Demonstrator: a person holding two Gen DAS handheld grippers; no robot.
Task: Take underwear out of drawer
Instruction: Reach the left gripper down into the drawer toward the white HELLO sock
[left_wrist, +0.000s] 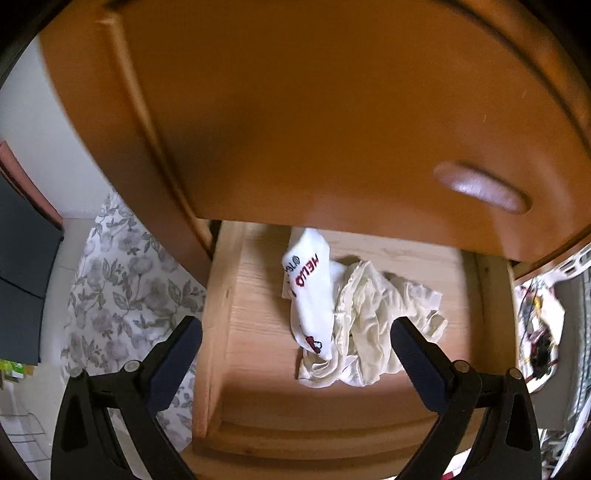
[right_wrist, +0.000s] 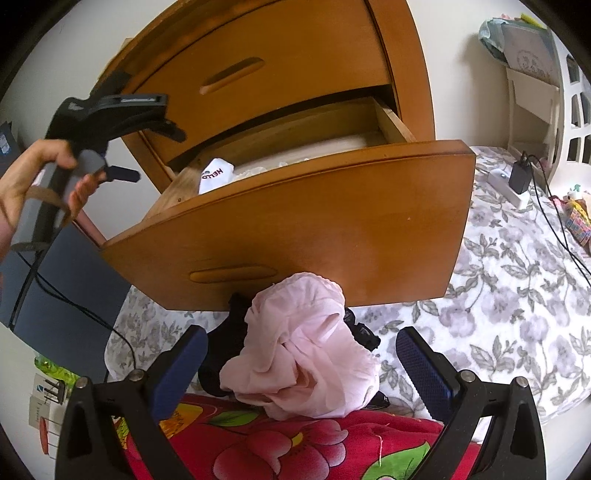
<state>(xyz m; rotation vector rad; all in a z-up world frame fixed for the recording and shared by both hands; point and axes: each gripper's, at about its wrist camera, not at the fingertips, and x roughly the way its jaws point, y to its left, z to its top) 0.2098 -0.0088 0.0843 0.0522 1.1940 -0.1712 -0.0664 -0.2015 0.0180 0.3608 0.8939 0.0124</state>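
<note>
A wooden chest of drawers (right_wrist: 280, 55) is seen standing against a pale wall, its upper drawer closed and its lower drawer (right_wrist: 295, 221) pulled well out, with a curved front and a recessed handle. A bed with a grey floral sheet (right_wrist: 498, 295) is recorded below and to the right of the chest; a red flowered blanket (right_wrist: 280, 443) is laid along its near edge. On that blanket, just under the drawer front, a crumpled pink undergarment (right_wrist: 303, 350) is piled over a dark garment (right_wrist: 236, 332), apart from both fingers of the right gripper (right_wrist: 301, 362), which is spread wide with nothing held; the pink cloth is framed between its blue pads. Inside the drawer, on the bare wooden floor (left_wrist: 258, 295) near its middle, a crumpled cream-white undergarment (left_wrist: 373, 325) is found, with a white sock printed "HELLO" (left_wrist: 308, 288) lying across its left part and reaching toward the back. The left gripper (left_wrist: 295, 343) is held above the drawer's front portion, its fingers set wide apart and touching nothing; the left finger sits outside the drawer's left wall and the right finger over the cream cloth's right side. In the right wrist view the left gripper (right_wrist: 122, 147) is seen carried by a hand (right_wrist: 40, 177) at the drawer's left side. A black charger (right_wrist: 521, 177) with a cable is noted at the far side of the bed.
</note>
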